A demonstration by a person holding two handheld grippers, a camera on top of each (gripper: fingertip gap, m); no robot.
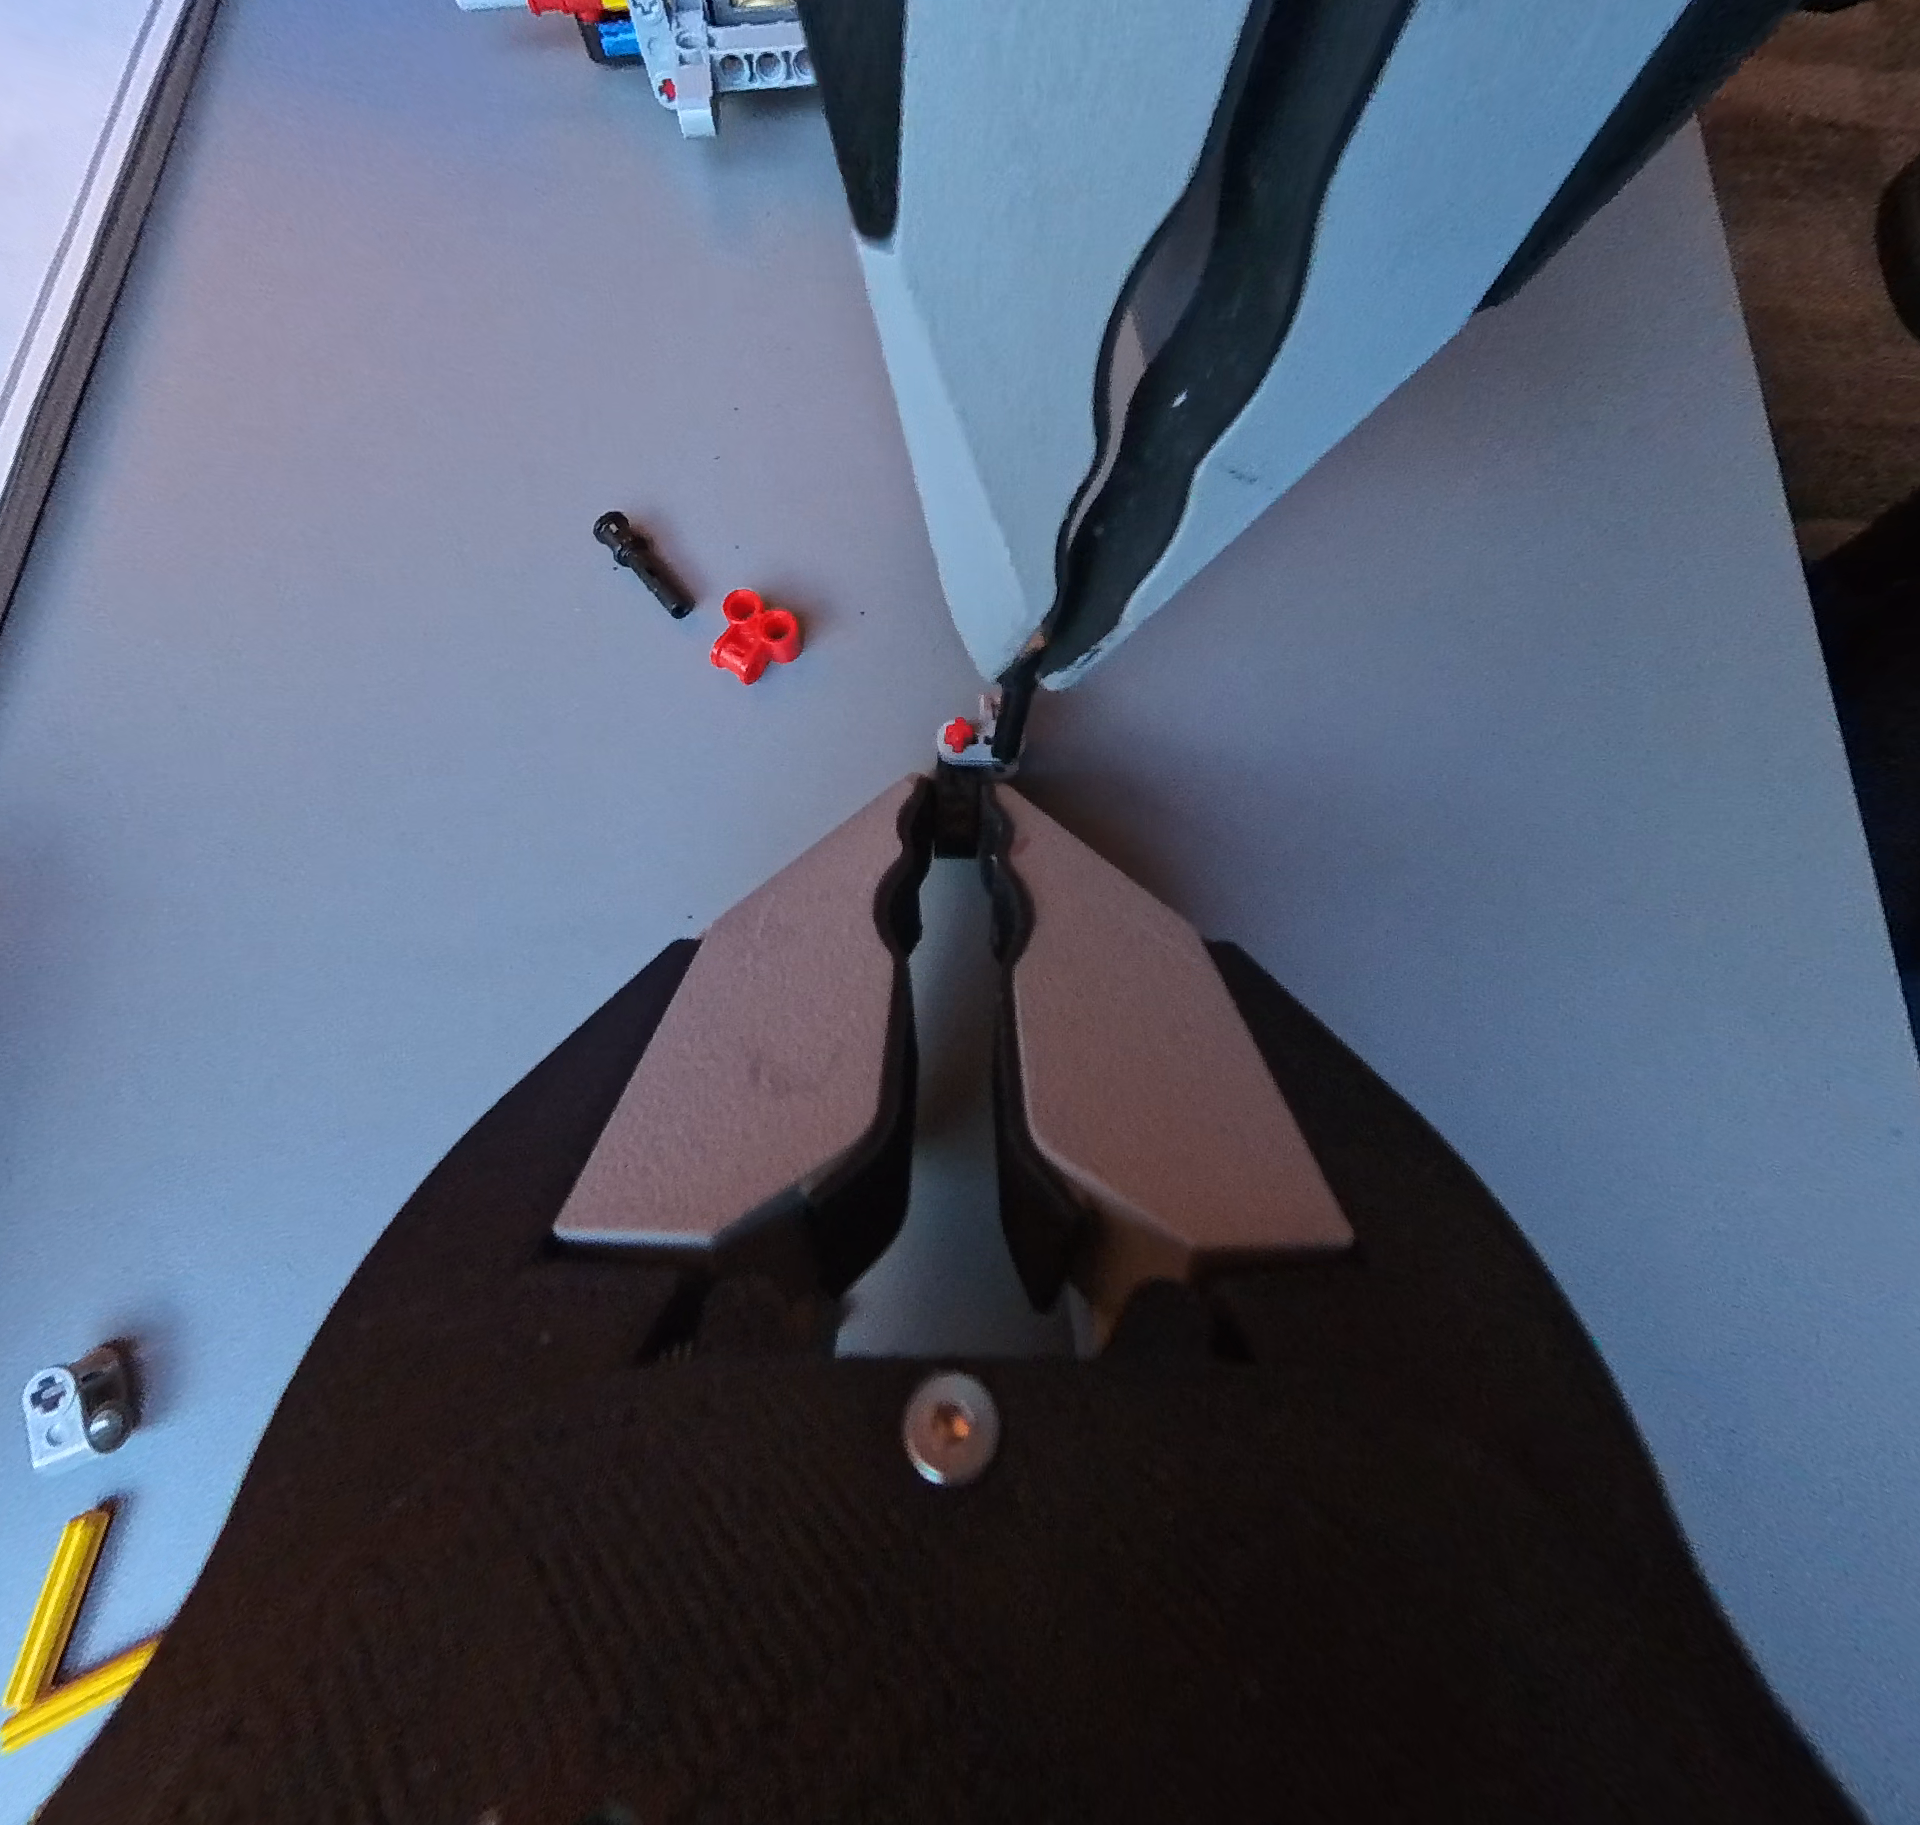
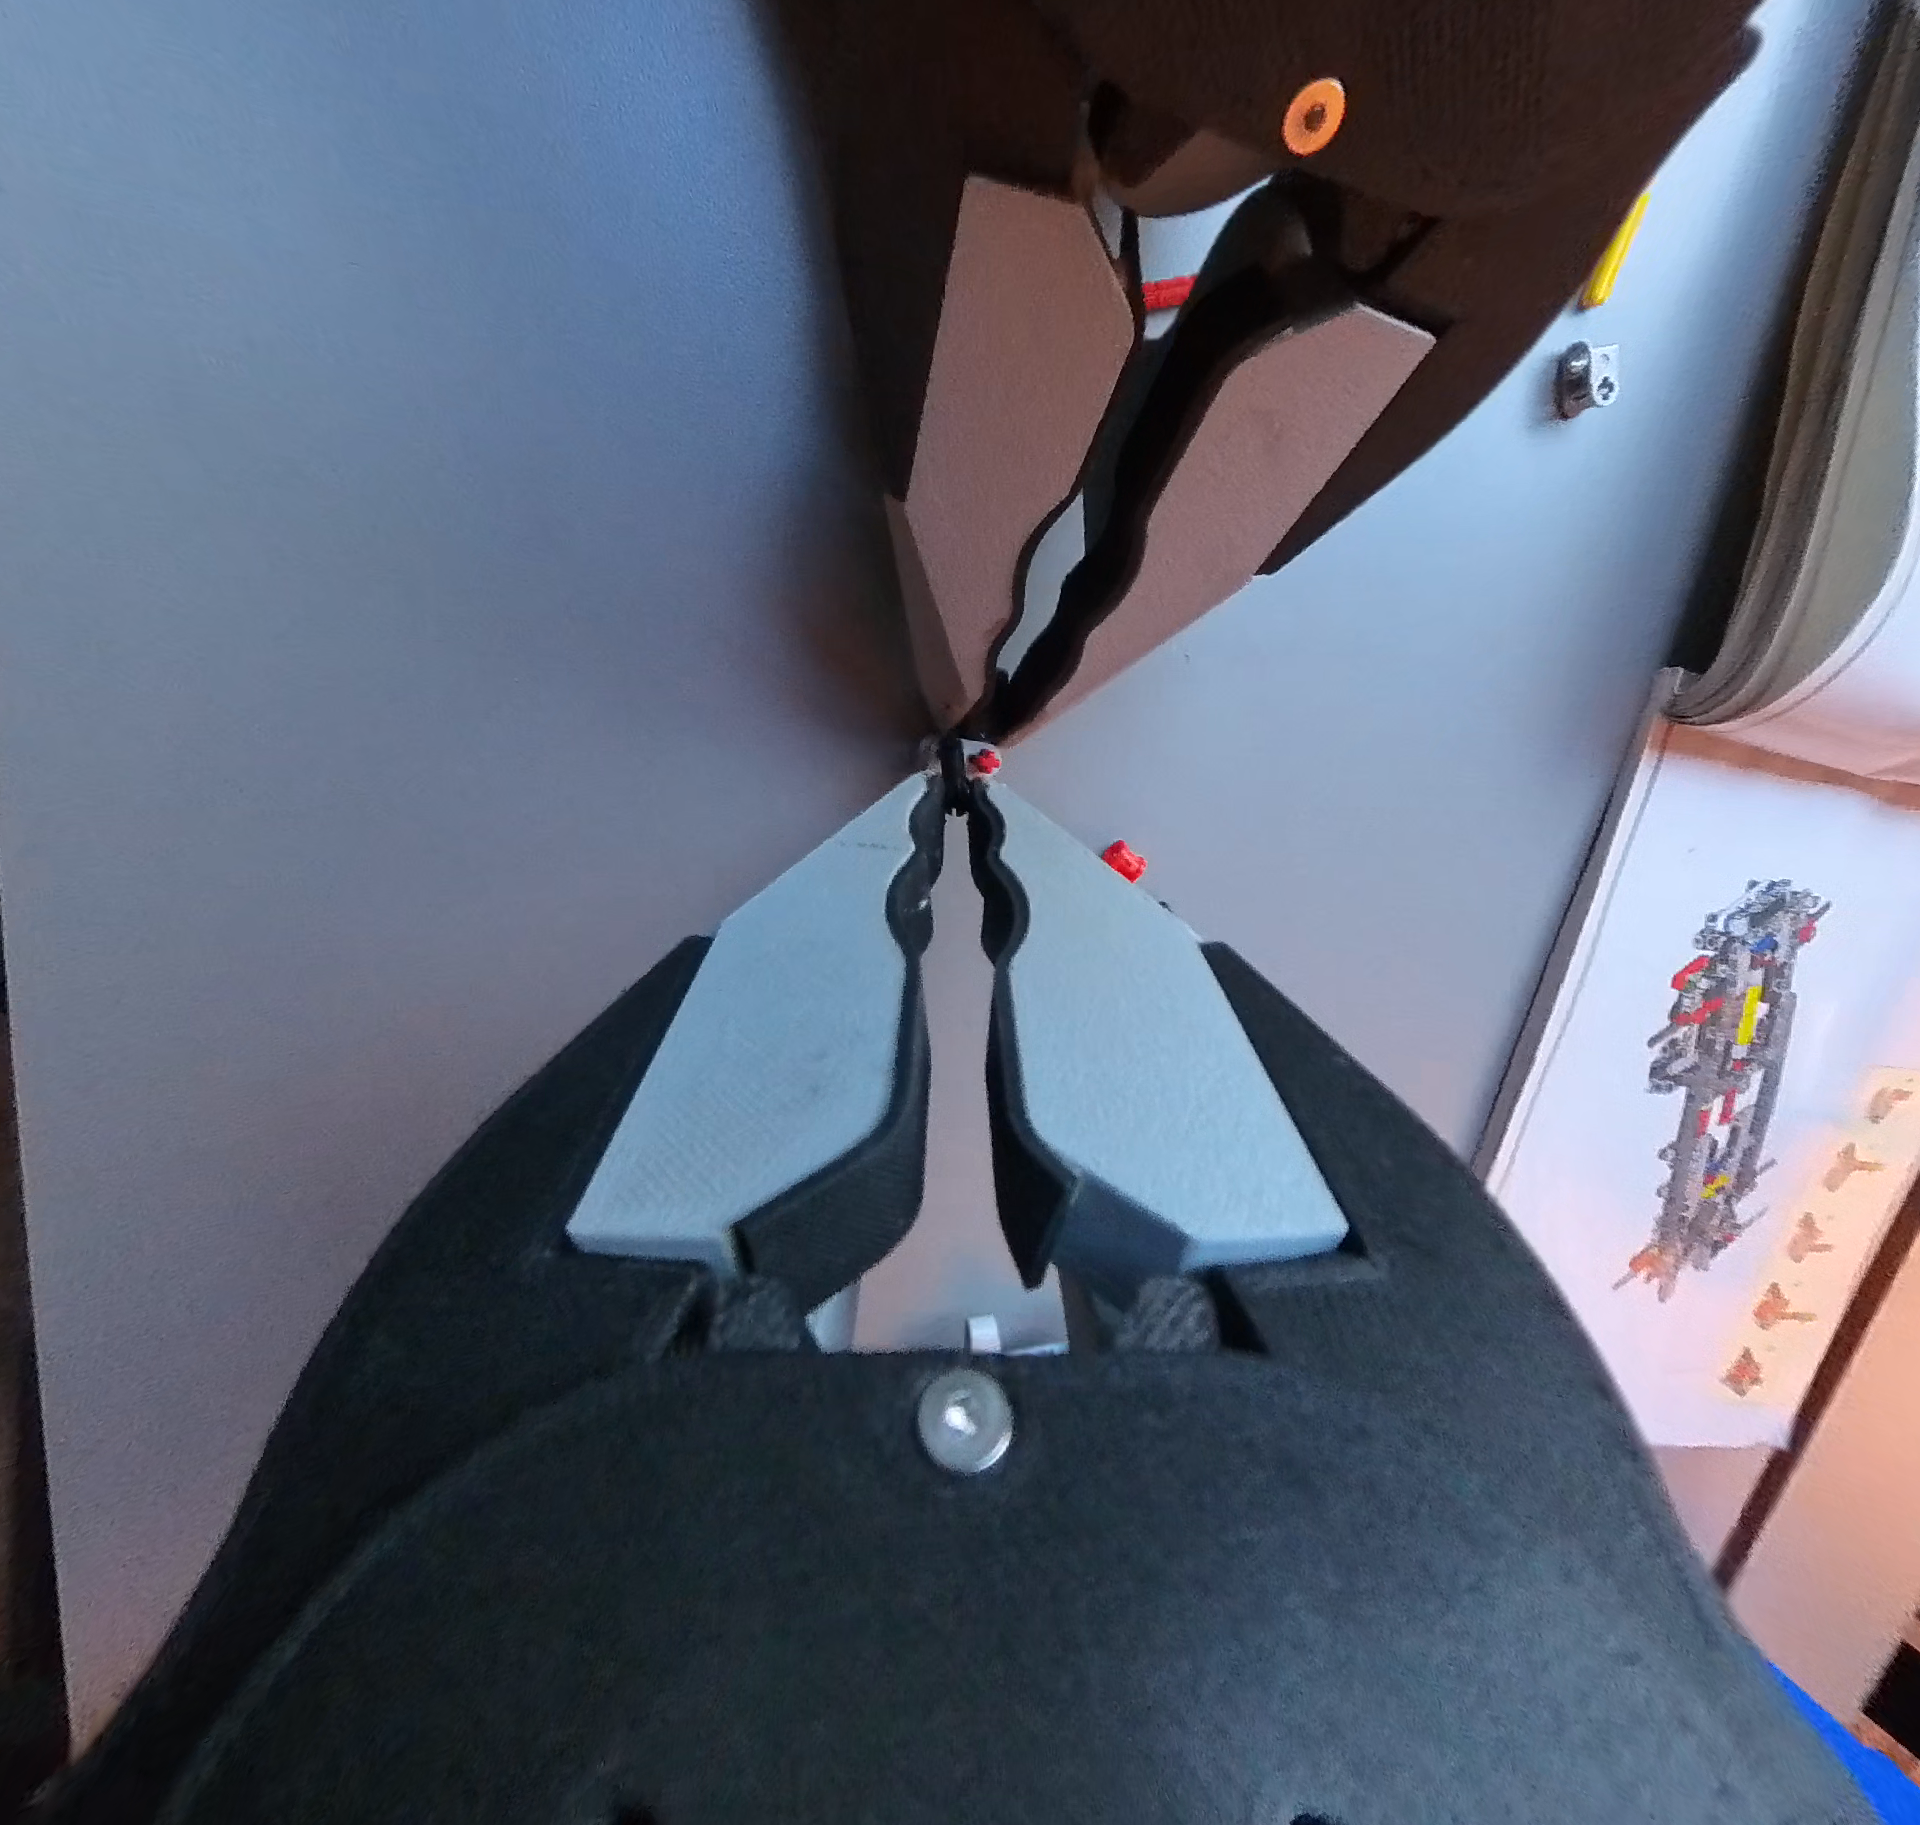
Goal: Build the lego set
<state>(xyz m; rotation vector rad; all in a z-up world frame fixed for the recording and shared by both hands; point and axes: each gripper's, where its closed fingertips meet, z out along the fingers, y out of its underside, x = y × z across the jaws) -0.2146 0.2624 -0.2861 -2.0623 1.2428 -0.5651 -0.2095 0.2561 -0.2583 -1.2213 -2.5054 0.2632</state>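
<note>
In the left wrist view, my left gripper (image 1: 961, 817) with tan fingers is shut on a small black piece (image 1: 956, 825). This piece carries a grey connector (image 1: 975, 742) with a red axle end (image 1: 957, 733). My right gripper (image 1: 1023, 679), with pale blue fingers, comes down from above. It is shut on a thin black pin (image 1: 1011, 721) whose end meets the grey connector. In the right wrist view, my right gripper (image 2: 954, 801) pinches the black pin (image 2: 949, 763). The left gripper (image 2: 977, 721) is just beyond it, with the red axle end (image 2: 983, 761) beside the pin.
On the grey table (image 1: 312, 892) lie a red connector (image 1: 758, 635), a loose black pin (image 1: 642, 565), a grey connector (image 1: 78, 1401) and yellow axles (image 1: 57, 1619). A partly built model (image 1: 686, 9) stands at the far edge. A printed sheet (image 2: 1725, 1079) lies at the right. Left and right tips are no more than a few centimetres apart. From the right gripper's tips to the partly built model (image 1: 686, 9) is close to 15 cm.
</note>
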